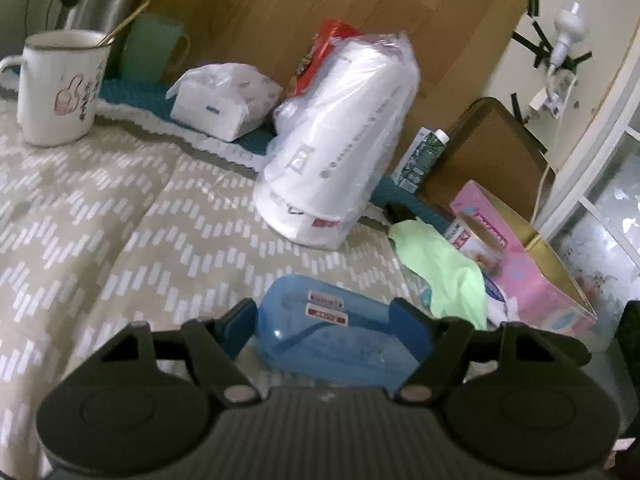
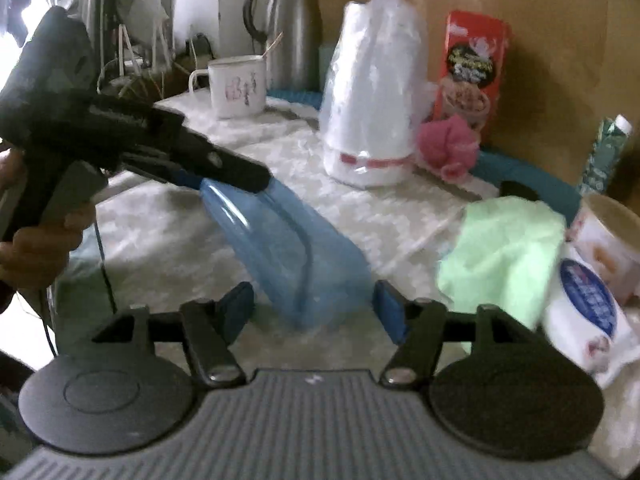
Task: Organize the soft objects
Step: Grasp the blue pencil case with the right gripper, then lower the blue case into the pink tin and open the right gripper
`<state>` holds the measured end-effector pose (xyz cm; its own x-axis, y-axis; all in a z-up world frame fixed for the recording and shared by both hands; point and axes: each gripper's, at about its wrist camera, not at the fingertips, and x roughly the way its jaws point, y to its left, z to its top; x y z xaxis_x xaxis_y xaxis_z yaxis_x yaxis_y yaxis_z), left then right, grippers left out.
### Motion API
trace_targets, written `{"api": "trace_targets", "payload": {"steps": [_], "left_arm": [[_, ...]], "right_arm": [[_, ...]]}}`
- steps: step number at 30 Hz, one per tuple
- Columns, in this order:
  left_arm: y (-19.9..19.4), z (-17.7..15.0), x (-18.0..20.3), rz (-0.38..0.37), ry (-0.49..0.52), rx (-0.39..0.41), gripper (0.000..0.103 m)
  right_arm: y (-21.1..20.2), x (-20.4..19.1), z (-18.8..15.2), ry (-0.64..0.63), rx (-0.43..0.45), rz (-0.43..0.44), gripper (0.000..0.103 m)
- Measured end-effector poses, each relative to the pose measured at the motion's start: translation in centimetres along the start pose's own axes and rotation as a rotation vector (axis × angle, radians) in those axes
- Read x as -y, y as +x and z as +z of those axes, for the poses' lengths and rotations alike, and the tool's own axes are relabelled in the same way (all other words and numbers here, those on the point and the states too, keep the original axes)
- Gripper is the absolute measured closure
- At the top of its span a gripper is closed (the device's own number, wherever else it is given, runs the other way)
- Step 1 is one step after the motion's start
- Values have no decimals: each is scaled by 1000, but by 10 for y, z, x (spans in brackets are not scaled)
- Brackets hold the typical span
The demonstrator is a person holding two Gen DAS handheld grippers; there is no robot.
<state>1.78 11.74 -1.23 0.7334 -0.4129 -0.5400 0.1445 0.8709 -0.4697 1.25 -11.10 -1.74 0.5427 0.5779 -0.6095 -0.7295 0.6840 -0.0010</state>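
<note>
Blue plastic box — clamped by left gripper, tilted to take the green cloth — right gripper wide, empty.

I've got the translucent blue plastic box in front, light green cloth to its right, bagged white paper-cup stack behind.

A patterned tablecloth carries a mug, bagged rolls and green cloth.

Dim, soft daylight from upper left; motion-blurred throughout; fisheye-bent edges.
</note>
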Motion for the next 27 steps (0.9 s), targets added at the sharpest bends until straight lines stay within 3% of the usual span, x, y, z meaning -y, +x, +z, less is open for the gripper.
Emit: {"api": "trace_targets", "payload": {"steps": [4,10,19,27], "left_arm": [[3,2,19,-57,27,-22,31],[27,17,89,-143,168,-27,31],[86,48,231,-294,388,5,31],[153,58,317,-320,462,-7,30]], "right_arm": [[-16,-1,-8,4,31,-37,37],[-62,10,-26,5,97,-195,37],[-141,78,-45,85,220,-482,37],[-170,149,-62,142,240,-664,37]]}}
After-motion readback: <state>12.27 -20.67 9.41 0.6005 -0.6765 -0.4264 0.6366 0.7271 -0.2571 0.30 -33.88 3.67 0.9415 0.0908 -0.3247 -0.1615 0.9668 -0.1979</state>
